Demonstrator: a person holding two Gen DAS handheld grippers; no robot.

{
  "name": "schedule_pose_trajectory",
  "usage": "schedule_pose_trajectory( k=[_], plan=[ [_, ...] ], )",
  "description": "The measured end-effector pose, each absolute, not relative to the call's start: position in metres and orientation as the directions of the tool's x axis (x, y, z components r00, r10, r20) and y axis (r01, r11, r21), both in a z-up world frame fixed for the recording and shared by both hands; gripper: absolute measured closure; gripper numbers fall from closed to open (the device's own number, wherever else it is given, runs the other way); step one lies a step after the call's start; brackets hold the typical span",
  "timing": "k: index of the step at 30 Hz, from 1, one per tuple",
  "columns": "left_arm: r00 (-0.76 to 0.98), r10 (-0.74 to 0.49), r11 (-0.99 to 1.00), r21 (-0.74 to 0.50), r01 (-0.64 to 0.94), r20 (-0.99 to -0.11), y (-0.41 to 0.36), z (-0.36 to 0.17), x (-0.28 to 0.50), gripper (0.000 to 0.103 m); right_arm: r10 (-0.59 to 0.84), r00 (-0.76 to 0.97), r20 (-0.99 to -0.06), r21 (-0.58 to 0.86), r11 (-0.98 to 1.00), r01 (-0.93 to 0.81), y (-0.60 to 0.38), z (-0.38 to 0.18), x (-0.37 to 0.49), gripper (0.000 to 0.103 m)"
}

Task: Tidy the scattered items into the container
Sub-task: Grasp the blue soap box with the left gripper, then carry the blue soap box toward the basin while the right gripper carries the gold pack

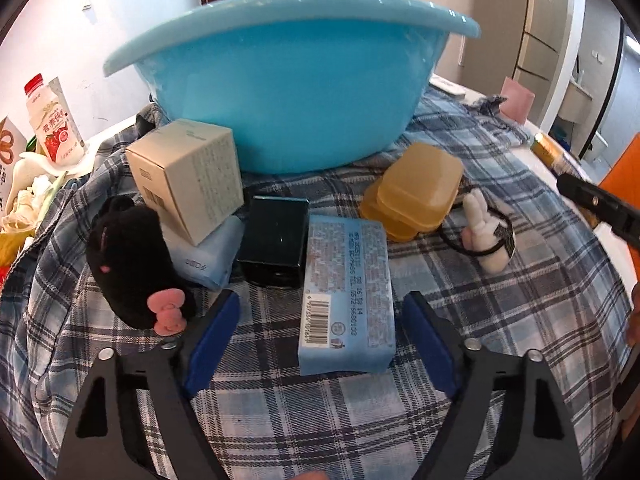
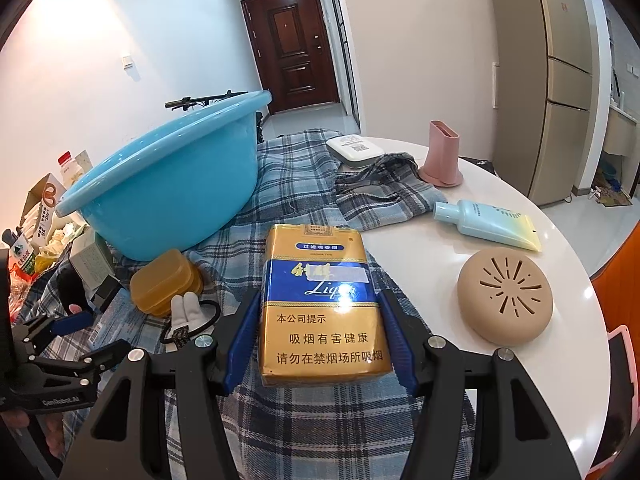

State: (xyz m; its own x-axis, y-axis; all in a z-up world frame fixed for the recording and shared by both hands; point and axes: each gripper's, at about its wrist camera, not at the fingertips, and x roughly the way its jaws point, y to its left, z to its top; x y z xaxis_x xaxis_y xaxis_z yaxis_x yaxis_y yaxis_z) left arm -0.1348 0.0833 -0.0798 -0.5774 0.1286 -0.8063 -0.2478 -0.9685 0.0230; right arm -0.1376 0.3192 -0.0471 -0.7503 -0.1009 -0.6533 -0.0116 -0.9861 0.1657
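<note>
A big blue basin (image 1: 288,92) stands on a plaid cloth (image 1: 500,312); it also shows in the right wrist view (image 2: 168,192). In front of it lie a pale blue tissue pack (image 1: 347,296), a black box (image 1: 276,248), a beige carton (image 1: 188,176), a black plush toy (image 1: 132,264), an amber plastic box (image 1: 416,192) and a white bunny hair tie (image 1: 484,232). My left gripper (image 1: 320,340) is open around the near end of the tissue pack. My right gripper (image 2: 320,340) straddles a gold and blue cigarette pack (image 2: 320,300), its pads beside the pack's sides, jaws open.
On the white round table (image 2: 420,264) lie a beige round vented case (image 2: 506,300), a light blue tube (image 2: 488,224), a pink holder (image 2: 442,156) and a white device (image 2: 352,150). A milk bottle (image 1: 50,120) and clutter stand at the left. An orange chair (image 2: 624,280) is at the right.
</note>
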Motion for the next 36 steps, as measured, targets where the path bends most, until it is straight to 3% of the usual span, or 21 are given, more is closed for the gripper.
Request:
schedule_pose_trajectory(
  k=[3, 6, 8, 13, 36],
  plan=[
    [-0.578, 0.141, -0.969, 0.009, -0.249, -0.804, 0.083, -0.08, -0.135, 0.025, -0.098, -0.751, -0.653, 0.162, -0.987, -0.013, 0.319, -0.047, -0.137, 0.042],
    [-0.579, 0.155, -0.968, -0.006, -0.251, -0.801, 0.081, -0.08, -0.134, 0.037, -0.1, -0.75, -0.653, 0.165, -0.986, -0.012, 0.319, -0.047, -0.137, 0.042],
    [-0.583, 0.16, -0.966, -0.005, -0.259, -0.796, 0.081, -0.079, -0.133, 0.063, -0.098, -0.751, -0.653, 0.163, -0.986, -0.013, 0.319, -0.047, -0.137, 0.042],
    [-0.601, 0.141, -0.961, 0.038, -0.275, -0.787, 0.085, -0.079, -0.129, 0.064, -0.091, -0.756, -0.648, 0.163, -0.986, -0.022, 0.321, -0.046, -0.136, 0.042],
    [-0.676, 0.164, -0.968, 0.016, -0.252, -0.718, 0.071, -0.035, -0.103, 0.065, -0.078, -0.75, -0.657, 0.127, -0.992, -0.009, 0.31, -0.05, -0.139, 0.042]
  ],
)
